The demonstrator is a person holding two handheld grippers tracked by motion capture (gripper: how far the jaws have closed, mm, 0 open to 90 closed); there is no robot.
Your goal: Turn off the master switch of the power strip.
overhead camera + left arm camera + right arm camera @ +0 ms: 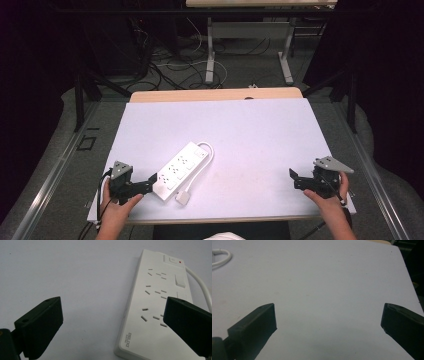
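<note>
A white power strip (179,171) lies slantwise on the white table top (250,135), its white cable (202,162) looping round to a white plug (182,197) near the front edge. My left gripper (150,182) stands open at the strip's near end. In the left gripper view the power strip (152,305) lies ahead, and my left gripper (112,322) has its right jaw over the strip's near corner, nothing gripped. At the front right my right gripper (295,177) is open over bare table. The right gripper view shows my right gripper (328,325) wide open, with the cable (222,256) at far left.
The table's front edge runs just behind both hands, and the right edge (340,165) is close to the right hand. Beyond the far edge are table legs (210,55) and loose cables (170,70) on the floor.
</note>
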